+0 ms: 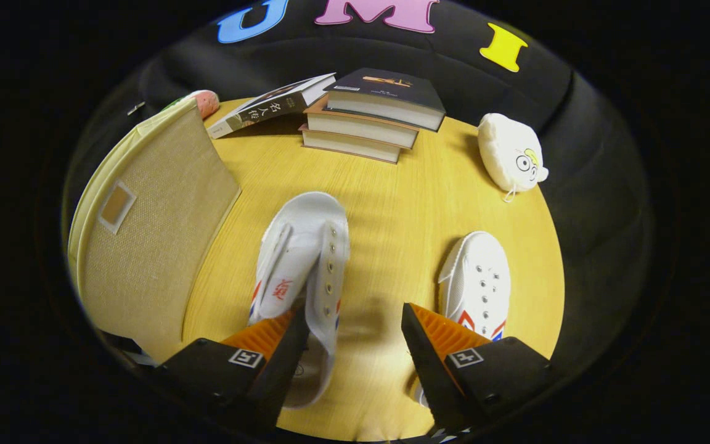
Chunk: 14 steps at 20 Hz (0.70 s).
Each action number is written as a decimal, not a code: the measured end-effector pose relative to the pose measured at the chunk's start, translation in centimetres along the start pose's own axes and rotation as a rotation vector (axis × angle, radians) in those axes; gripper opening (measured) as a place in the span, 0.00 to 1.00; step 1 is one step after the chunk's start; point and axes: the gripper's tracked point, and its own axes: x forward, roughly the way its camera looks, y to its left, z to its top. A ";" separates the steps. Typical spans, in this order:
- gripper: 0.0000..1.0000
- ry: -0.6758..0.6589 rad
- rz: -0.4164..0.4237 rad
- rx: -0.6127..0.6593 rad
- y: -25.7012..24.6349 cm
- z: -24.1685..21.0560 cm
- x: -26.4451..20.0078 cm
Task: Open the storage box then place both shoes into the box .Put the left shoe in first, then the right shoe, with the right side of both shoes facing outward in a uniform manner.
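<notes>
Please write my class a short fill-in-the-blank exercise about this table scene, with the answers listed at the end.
1. The tool has its fingers ____, with bare table between them.
2. Two white ____ lie on the table, one by the left finger, one by the right.
3. Beyond the shoes, three ____ lie in a stack.
4. The fabric storage box stands ____ of both shoes.

Answers: open; shoes; books; left

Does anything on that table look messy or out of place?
One book leans tilted against the book stack, not flat. The two white shoes lie apart, the nearer one tipped sideways between the open jaws of the gripper.
</notes>
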 end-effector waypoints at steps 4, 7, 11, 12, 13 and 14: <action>0.45 0.040 0.058 0.139 1.3 -0.2 1.3; 0.23 0.088 0.094 0.300 2.1 -0.7 2.0; 0.06 0.096 0.126 0.405 2.2 -0.6 1.6; 0.06 0.112 0.135 0.418 2.5 -0.8 1.2; 0.06 0.121 0.142 0.441 2.9 -0.9 0.8; 0.06 0.121 0.146 0.466 3.1 -0.8 0.1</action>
